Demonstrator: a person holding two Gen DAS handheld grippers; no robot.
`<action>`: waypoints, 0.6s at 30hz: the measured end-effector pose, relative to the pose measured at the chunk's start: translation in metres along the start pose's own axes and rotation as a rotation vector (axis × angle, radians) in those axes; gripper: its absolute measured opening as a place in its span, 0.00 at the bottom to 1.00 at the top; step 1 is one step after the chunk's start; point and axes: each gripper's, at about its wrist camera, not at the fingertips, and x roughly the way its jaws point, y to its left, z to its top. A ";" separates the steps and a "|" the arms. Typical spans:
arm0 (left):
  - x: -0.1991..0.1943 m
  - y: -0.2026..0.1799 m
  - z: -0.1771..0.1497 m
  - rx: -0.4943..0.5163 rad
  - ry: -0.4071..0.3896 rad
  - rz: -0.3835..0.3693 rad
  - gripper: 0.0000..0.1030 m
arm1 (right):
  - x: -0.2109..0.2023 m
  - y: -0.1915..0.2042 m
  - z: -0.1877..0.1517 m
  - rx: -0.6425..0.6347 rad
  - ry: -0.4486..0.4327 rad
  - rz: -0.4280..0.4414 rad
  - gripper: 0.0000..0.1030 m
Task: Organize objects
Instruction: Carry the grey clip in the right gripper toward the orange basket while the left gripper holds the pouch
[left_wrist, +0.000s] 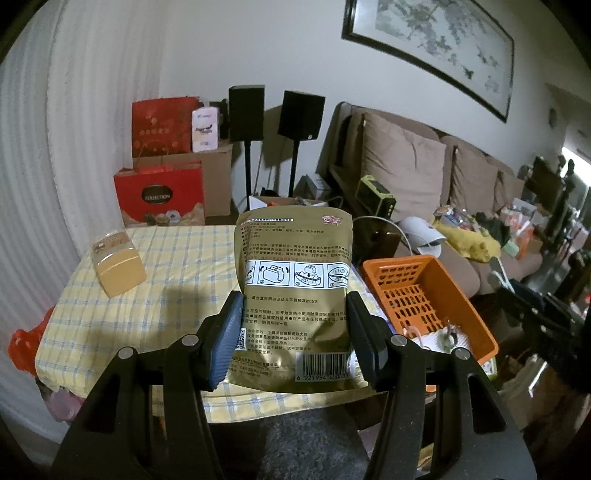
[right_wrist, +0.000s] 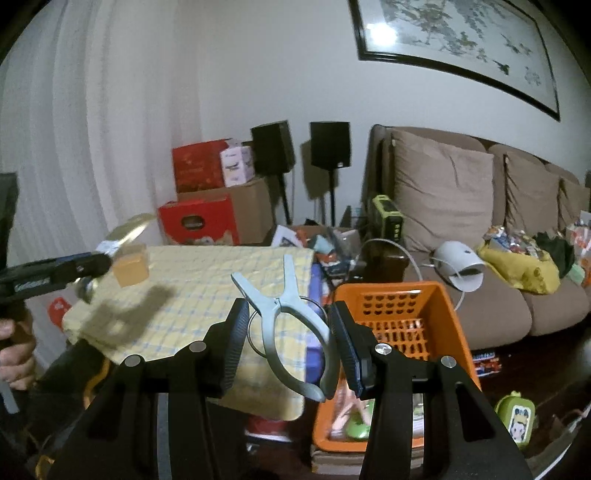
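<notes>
Left to right.

Tan box (left_wrist: 119, 266): one, sitting alone on the far left of the checked table (left_wrist: 177, 317). Not held by either gripper, so probably next to be sorted.

Left gripper (left_wrist: 293, 332): jaws pinching one gold pouch (left_wrist: 293, 280) by its lower sides, pads pressing both edges. The pouch is upright, printed back toward the camera, and held above the table. A low grip keeps it vertical and the top free, which should suit a drop into a bin. In the right wrist view the same gripper shows at the left edge, with a person's hand (right_wrist: 14, 354) on its handle.

Right gripper (right_wrist: 286, 341): a single grey clamp (right_wrist: 286, 314) sits between the pads, handles toward the camera and tips pointing away. The right pad touches one handle. I can't tell if the left pad makes contact, but the clamp is off the table, so I read it as carried.

Orange basket (right_wrist: 436, 295): one, just right of the table and lower. It already holds a few small items, too unclear to count. Likely the destination for both the pouch and the clamp.

Count: two grippers, one pouch, one clamp, one box, one basket.
</notes>
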 end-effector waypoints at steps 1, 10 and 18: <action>0.000 -0.001 0.000 -0.003 0.001 -0.002 0.51 | 0.000 -0.003 0.000 0.007 -0.001 -0.002 0.46; -0.006 -0.004 0.003 0.010 -0.025 0.000 0.51 | 0.014 0.005 0.010 -0.016 0.002 0.022 0.46; -0.007 -0.004 0.004 0.005 -0.032 0.003 0.51 | 0.029 0.008 0.013 -0.022 0.008 0.042 0.46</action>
